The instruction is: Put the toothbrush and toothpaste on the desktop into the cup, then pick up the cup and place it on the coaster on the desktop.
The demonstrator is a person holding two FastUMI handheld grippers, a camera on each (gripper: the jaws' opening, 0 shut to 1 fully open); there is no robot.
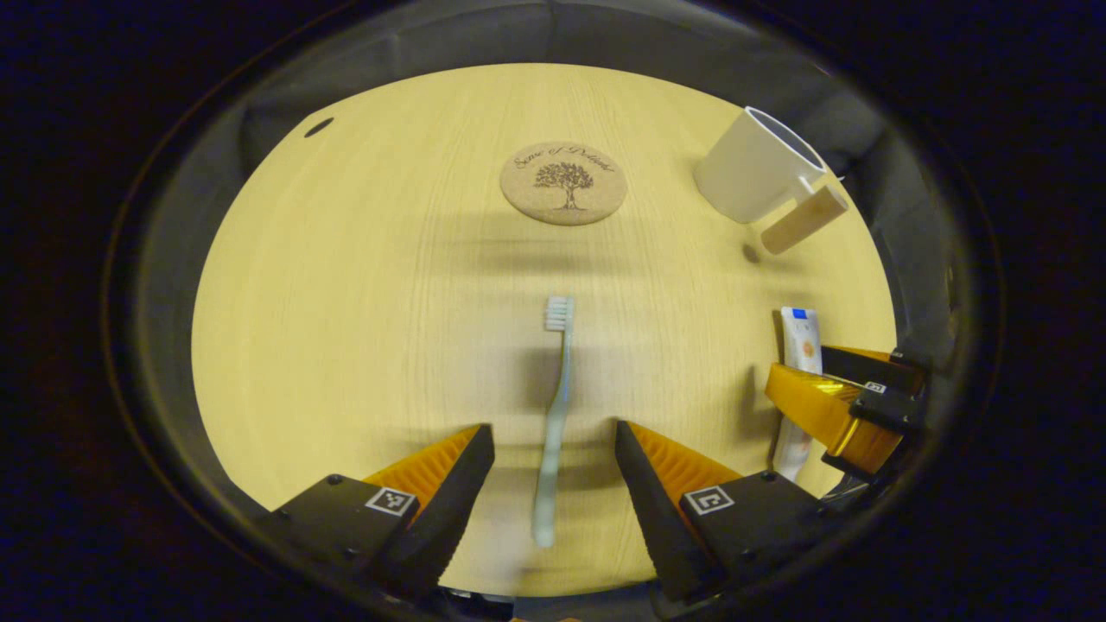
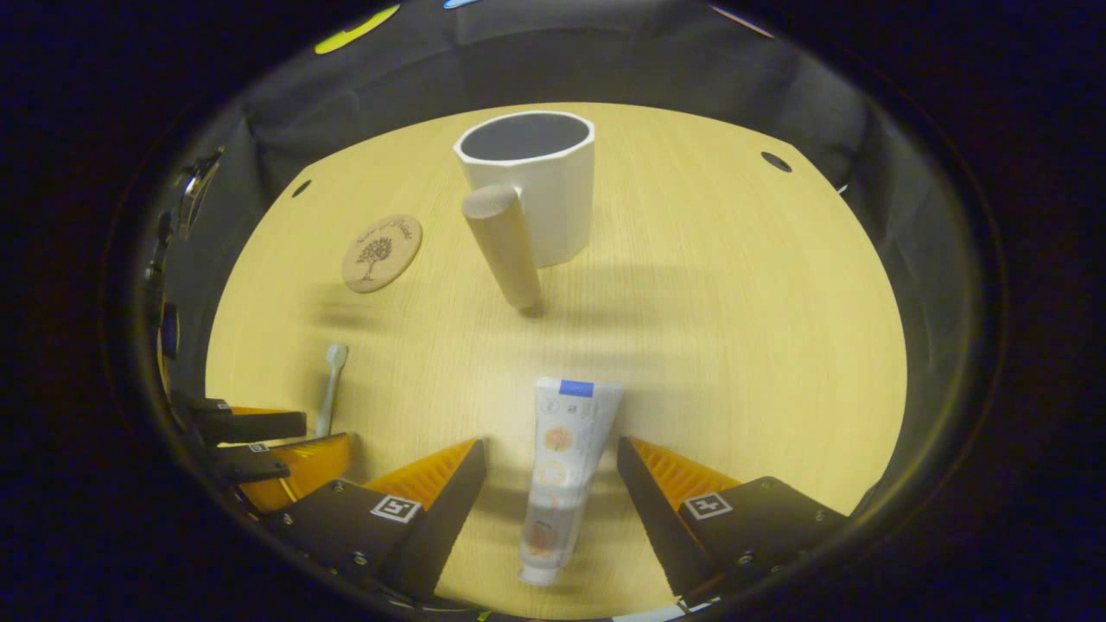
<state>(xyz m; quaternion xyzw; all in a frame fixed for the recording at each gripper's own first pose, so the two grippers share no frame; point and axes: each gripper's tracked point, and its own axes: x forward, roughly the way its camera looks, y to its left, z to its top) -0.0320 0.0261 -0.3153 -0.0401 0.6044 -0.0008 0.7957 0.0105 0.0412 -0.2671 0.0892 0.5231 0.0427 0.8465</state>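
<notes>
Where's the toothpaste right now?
In the right gripper view the toothpaste lies flat on the table, between the open right gripper's fingers, nearer than the cup.

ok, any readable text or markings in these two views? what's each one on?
Coaster: cursive line above a tree drawing, opening with what looks like "Sense of"; the last word is too blurred.
Toothpaste: printed marks and round emblems, too small to read.
Left gripper and right gripper: square black-and-white coded tags, no words.
</notes>
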